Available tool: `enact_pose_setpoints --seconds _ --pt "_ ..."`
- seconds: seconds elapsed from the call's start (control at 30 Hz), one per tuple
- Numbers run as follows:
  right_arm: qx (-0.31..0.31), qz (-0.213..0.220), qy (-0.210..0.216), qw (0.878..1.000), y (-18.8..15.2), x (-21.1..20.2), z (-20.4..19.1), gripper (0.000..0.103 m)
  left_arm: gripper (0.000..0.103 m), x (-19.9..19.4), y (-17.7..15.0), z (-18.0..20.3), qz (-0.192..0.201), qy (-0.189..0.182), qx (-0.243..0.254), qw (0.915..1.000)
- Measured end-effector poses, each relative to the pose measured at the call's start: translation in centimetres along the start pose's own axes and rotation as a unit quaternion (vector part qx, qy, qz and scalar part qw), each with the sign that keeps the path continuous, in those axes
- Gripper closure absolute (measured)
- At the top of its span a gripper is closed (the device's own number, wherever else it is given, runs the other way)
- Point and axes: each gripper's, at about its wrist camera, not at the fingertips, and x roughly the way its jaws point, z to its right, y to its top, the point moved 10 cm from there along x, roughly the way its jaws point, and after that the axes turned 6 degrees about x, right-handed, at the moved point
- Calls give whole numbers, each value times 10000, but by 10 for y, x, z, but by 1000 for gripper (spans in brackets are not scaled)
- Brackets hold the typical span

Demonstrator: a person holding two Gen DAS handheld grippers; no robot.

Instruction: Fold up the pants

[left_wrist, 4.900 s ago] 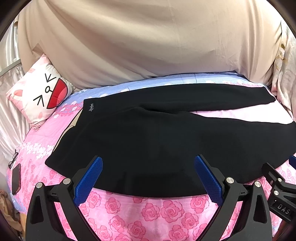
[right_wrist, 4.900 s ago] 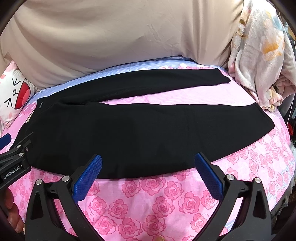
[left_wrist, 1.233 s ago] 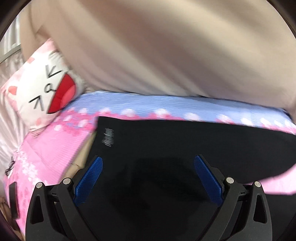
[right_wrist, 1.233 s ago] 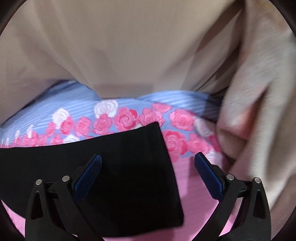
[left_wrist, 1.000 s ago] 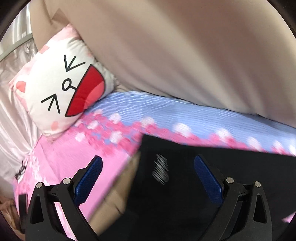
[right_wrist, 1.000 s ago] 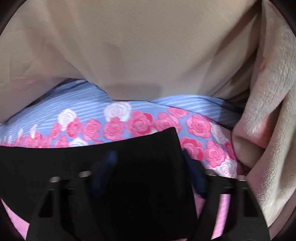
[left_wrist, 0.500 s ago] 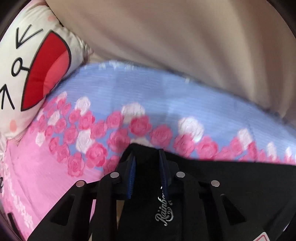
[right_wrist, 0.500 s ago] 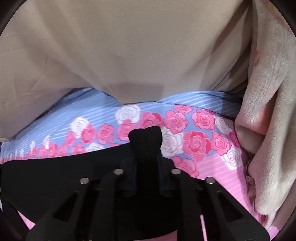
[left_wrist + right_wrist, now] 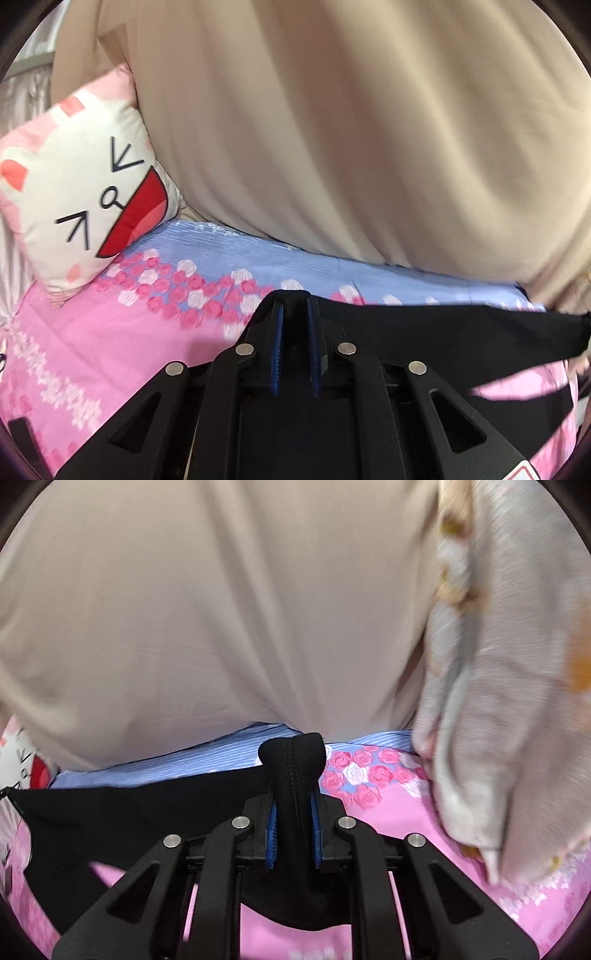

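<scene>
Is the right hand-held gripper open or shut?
Shut: the right hand-held gripper has its blue pads clamped on a bunched end of the black pants.

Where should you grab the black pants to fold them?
By the far leg's two ends: the waist corner and the hem. Both grippers, left gripper and right gripper, already pinch the black pants there, coming over the near side, so the leg hangs taut between them.

Home bedroom: rose-print bedsheet [image 9: 92,332], cartoon-face pillow [image 9: 81,184].
</scene>
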Motion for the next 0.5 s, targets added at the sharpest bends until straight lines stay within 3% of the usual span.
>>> enact_pose_setpoints --seconds 0.1,0.17,0.23,0.4,0.5 --pt "-126 154 84 9998 -25 -39 0 90 94 -41 -26 1 102 -86 20 9999" --pt "-184 182 70 9996 -42 -58 6 90 103 -60 -43 -8 171 39 8 9998" --pt "-146 108 70 9998 -69 -72 17 90 103 -79 -68 -26 186 200 -74 9996" --pt "-89 -432 -208 9988 -137 -66 46 90 103 -76 -147 -55 -608 677 -190 9957" --pt "73 -499 -277 9983 -155 -60 51 90 94 -62 -174 -52 -934 510 -422 9934"
